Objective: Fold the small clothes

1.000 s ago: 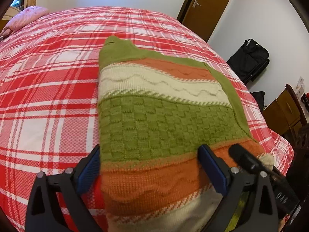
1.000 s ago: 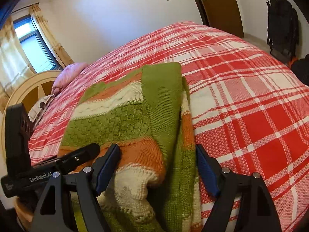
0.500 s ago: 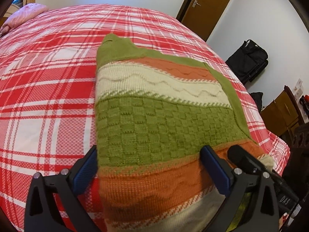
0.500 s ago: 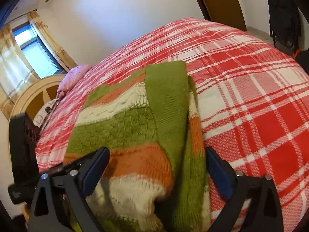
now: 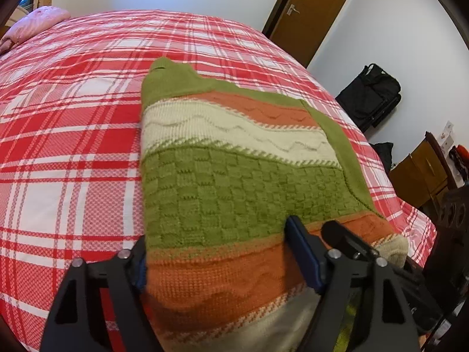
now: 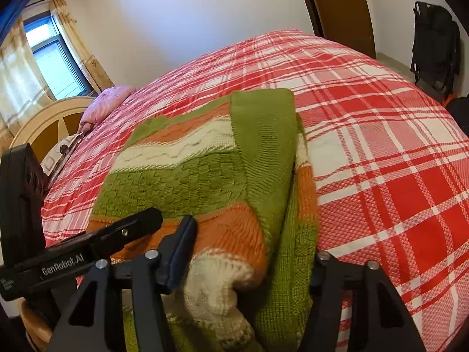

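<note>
A knitted sweater [image 5: 234,190] in green, orange and cream bands lies folded on the red plaid bedspread [image 5: 73,146]. My left gripper [image 5: 217,243] straddles its near orange hem; the jaws are closing, and both blue pads touch the fabric that fills the gap. In the right wrist view the sweater [image 6: 181,182] has a green sleeve folded over its right side. My right gripper [image 6: 252,243] is closing on the near right corner, where fabric bulges between the fingers and hides the right pad. The left gripper's black body [image 6: 88,246] sits just beside it.
The bedspread [image 6: 395,176] stretches wide on both sides of the sweater. A pink pillow [image 6: 108,102] and a cream headboard [image 6: 44,123] stand at the far end. A brown door [image 5: 310,8], a black bag [image 5: 372,94] and a wooden cabinet [image 5: 422,170] line the room's right side.
Both pairs of jaws have narrowed from wide open onto the sweater's near hem, and the fabric now bunches between them. Neither gripper has shifted along the bed.
</note>
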Demonstrator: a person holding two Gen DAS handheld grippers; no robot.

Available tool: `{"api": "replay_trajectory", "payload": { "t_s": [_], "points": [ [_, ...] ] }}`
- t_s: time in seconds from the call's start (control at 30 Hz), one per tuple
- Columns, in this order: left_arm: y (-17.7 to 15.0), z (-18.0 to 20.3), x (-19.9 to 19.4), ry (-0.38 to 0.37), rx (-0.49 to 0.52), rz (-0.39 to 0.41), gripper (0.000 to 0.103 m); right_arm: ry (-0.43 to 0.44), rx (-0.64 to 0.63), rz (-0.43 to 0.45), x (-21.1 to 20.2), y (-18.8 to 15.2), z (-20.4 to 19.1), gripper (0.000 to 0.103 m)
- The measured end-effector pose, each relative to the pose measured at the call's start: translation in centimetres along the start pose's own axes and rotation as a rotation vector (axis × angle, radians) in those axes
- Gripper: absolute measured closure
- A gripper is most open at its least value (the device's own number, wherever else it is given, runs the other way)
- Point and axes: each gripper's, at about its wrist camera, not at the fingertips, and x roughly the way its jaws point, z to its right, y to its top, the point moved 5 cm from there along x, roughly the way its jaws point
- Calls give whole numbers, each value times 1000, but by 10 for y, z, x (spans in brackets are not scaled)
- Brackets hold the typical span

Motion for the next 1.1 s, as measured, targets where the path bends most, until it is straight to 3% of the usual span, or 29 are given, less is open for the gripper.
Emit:
{"api": "replay_trajectory", "payload": {
  "t_s": [0.13, 0.4, 0.53, 0.7, 0.87, 1.1],
  "points": [
    [1, -9, -3, -56, -54, 8, 36, 30, 22, -7, 0, 1, 2, 47],
    [7, -14, 2, -105, -133, -5, 26, 211, 232, -33, 4, 12, 30, 44],
    [6, -9, 2, -67, -96, 13, 30, 121, 95, -35, 7, 9, 13, 44],
    [6, -13, 1, -71, -103, 26, 42, 83, 89, -4, 2, 5, 3, 58],
    [7, -12, -5, -48, -70, 28, 52, 26, 40, 17, -3, 0, -6, 63],
    [9, -12, -1, -31, -64, 33, 50, 2, 22, 28, 0, 0, -7, 63]
  ]
}}
